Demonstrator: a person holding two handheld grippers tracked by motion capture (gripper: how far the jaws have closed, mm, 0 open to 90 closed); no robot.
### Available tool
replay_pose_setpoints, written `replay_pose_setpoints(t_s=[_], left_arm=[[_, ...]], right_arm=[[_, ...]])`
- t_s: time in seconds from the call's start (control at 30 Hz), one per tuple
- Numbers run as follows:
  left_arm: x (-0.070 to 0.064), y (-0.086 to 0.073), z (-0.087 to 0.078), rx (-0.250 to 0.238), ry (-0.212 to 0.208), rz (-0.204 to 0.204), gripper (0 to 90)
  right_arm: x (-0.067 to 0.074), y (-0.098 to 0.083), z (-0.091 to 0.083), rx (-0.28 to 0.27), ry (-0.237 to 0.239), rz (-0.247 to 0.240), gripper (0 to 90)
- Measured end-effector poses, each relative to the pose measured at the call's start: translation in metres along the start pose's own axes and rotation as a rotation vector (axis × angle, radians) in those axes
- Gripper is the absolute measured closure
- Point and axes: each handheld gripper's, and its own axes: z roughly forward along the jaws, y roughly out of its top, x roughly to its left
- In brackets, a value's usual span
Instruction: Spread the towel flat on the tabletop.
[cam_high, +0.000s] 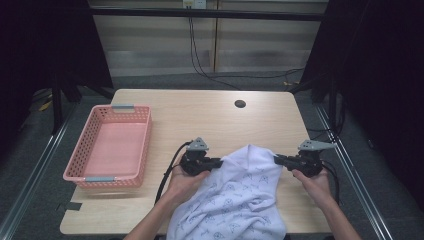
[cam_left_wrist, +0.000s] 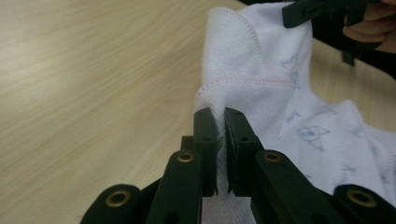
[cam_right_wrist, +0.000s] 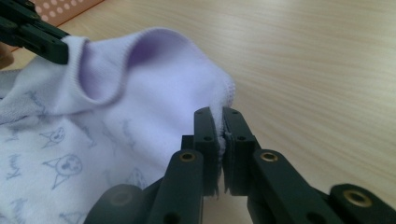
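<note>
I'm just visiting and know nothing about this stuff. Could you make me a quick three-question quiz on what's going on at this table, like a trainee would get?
1. True or false: both the left gripper and the right gripper are clamped on the white cloth.
2. Multiple choice: the pink basket holds A) a folded towel, B) nothing that can be seen, C) a spare gripper.
3. Fill the gap: the basket sits on the person's ____ side of the table.

Key: 1 true, each pair of jaws pinches an edge of the cloth; 2 B; 3 left.
</note>
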Motion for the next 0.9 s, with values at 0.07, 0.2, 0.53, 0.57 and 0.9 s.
replay_pose_setpoints(t_s=[0.07, 0.2, 0.53, 0.57, 0.9], left_arm=[[0.003, 0.003, -0.011, -0.020, 0.001, 0.001, 84.7], [0.001, 0.018, -0.032, -0.094, -0.009, 0.004, 84.4], [0.005, 0.033, -0.056, -0.207, -0.014, -0.030, 84.1], [0.008, 0.032, -0.059, -0.205, 0.000, -0.039, 84.4], [0.035, 0.048, -0.097, -0.229, 0.170, -0.038, 86.9]], right_arm=[[-0.003, 0.004, -0.003, -0.022, 0.005, 0.008, 85.5], [-0.002, 0.020, -0.009, -0.068, 0.025, -0.001, 85.6], [0.000, 0.041, -0.018, -0.109, 0.003, -0.029, 85.7], [-0.001, 0.041, -0.018, -0.105, 0.001, -0.026, 85.7], [-0.009, 0.069, -0.031, -0.158, -0.022, -0.043, 85.7]])
